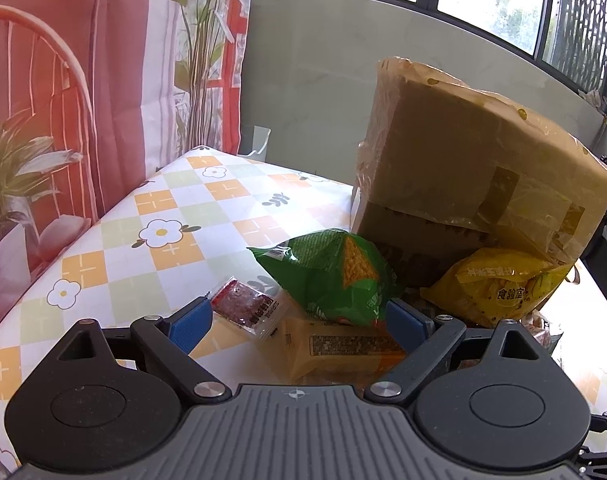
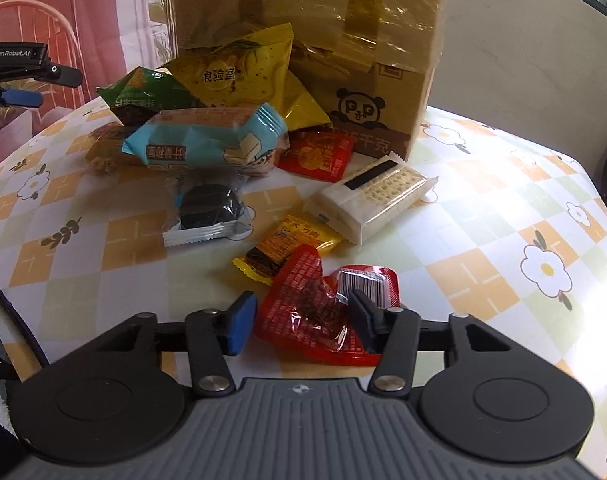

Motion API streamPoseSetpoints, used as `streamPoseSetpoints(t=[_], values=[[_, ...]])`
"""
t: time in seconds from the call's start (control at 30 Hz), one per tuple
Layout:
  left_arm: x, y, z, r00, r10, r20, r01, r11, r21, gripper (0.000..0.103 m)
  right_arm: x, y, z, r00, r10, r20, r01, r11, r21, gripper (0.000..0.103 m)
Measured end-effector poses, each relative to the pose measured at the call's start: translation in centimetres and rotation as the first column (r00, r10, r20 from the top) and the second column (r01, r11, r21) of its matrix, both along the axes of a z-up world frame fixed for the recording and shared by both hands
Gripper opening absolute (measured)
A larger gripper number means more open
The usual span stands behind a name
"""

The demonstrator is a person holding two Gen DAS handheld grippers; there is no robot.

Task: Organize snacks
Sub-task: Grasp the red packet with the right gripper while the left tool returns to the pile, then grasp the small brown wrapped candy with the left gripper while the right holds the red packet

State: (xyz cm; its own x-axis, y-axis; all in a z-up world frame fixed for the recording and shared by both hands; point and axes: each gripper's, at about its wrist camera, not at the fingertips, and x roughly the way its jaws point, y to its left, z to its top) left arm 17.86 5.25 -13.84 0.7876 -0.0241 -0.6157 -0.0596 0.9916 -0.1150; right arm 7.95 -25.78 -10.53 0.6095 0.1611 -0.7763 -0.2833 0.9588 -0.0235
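Note:
My left gripper (image 1: 299, 320) is open, its blue pads either side of a green chip bag (image 1: 331, 276), an orange-yellow packet (image 1: 339, 350) and a small red packet (image 1: 247, 304). It also shows at the left edge of the right wrist view (image 2: 15, 96). My right gripper (image 2: 303, 320) is open around a crumpled red packet (image 2: 323, 312) lying on the table; the right pad seems to touch it. Beyond it lie a small yellow packet (image 2: 291, 246), a white cracker pack (image 2: 371, 200), a black cookie pack (image 2: 207, 212), a light-blue pack (image 2: 207, 140) and a yellow bag (image 2: 243, 72).
A tall cardboard box wrapped in plastic (image 1: 483, 176) stands at the back of the pile, also in the right wrist view (image 2: 343, 40). The table wears a checked flower cloth (image 1: 151, 220). A red printed curtain (image 1: 63, 100) hangs behind the left edge.

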Motion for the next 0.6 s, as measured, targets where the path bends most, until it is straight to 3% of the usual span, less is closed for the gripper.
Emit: streamPoseSetpoints(t=[0.17,0.23,0.6], values=[[-0.1,0.1,-0.1,1.000,0.000,-0.003,0.000,1.000,-0.002,0.094,0.3,-0.4,0.6,1.000,-0.019,0.012,0.018,0.999,0.045,0.041],[-0.1,0.2,0.0,1.000,0.005,-0.002,-0.005,1.000,-0.006,0.094,0.3,-0.4,1.3,0.999,-0.030,0.036,0.028,0.998,0.054,0.030],[0.0,0.5,-0.6,1.000,-0.015,-0.006,0.014,1.000,-0.015,0.088,1.4,-0.9,6.4,0.983,-0.106,0.151,0.070,0.972,0.226,0.028]])
